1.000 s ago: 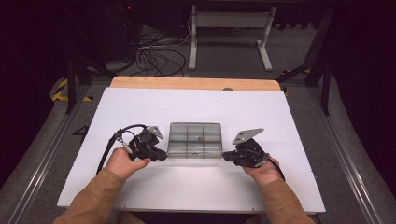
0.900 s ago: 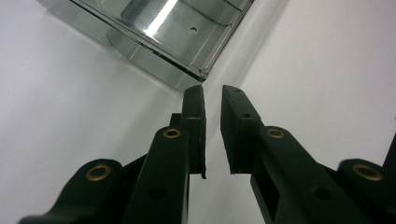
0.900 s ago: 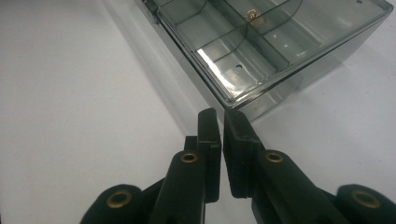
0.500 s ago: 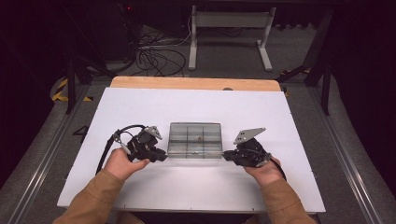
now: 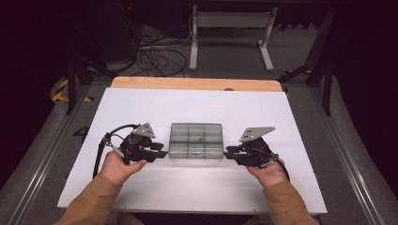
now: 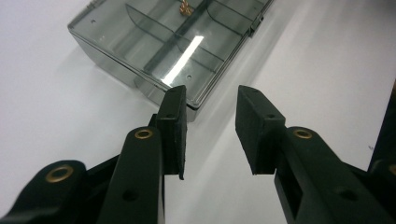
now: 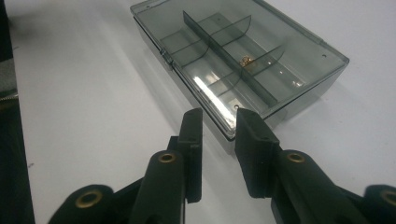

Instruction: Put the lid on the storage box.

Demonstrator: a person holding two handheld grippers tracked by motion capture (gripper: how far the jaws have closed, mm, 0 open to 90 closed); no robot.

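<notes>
The clear compartment box (image 5: 195, 140) sits mid-frame on the white table (image 5: 300, 122), lid shut. Left gripper (image 5: 159, 151) and right gripper (image 5: 231, 152) flank its near corners – jaws have just been opening, apart, nothing between them – looks like they've set it down squarely.

White table top (image 5: 187, 105) w/ wooden far edge (image 5: 195, 83), cables (image 5: 159, 58) (tangled) & metal stand (image 5: 230, 21) beyond

a white table top (image 5: 187, 183) with a wooden strip (image 5: 195, 83) along its far edge stands on a grey floor (image 5: 42, 154). beyond it, a tangle of black cables (image 5: 157, 58) and a pale metal stand (image 5: 230, 33). the room behind is dark.
</notes>
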